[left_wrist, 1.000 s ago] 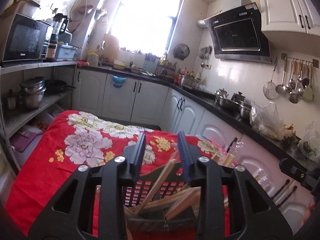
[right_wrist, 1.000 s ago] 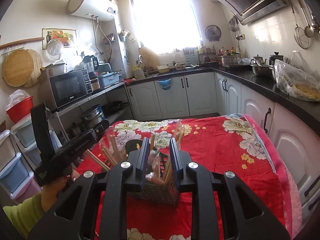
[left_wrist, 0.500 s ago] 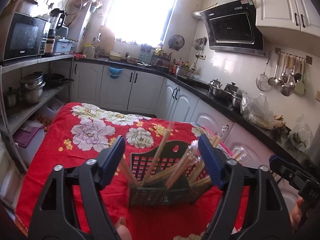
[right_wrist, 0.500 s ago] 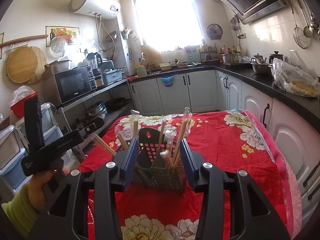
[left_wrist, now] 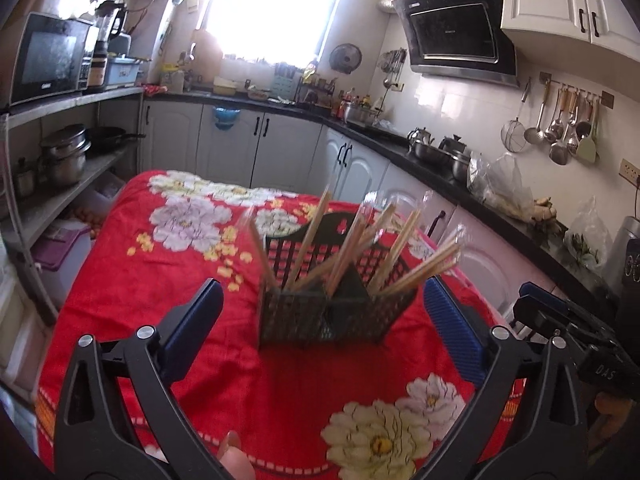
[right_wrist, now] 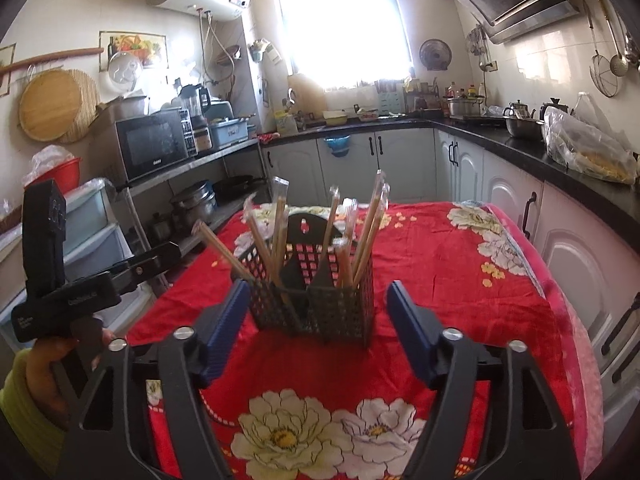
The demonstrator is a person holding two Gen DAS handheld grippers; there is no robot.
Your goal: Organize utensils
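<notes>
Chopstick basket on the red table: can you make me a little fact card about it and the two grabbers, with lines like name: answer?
basket: black mesh utensil basket, upright on the red flowered cloth
inside: wrapped wooden chopsticks, leaning in different directions
left gripper: open, holding nothing, basket ahead of it
right gripper: open, holding nothing, basket ahead of it
touching basket: neither gripper

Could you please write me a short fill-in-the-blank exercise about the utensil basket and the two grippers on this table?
1. The wrapped chopsticks stand inside a black perforated ____.
2. The basket rests on a floral cloth whose main colour is ____.
3. The left gripper and right gripper both have their jaws ____.
4. Neither gripper is ____ anything.

Missing words: basket; red; open; holding
</notes>
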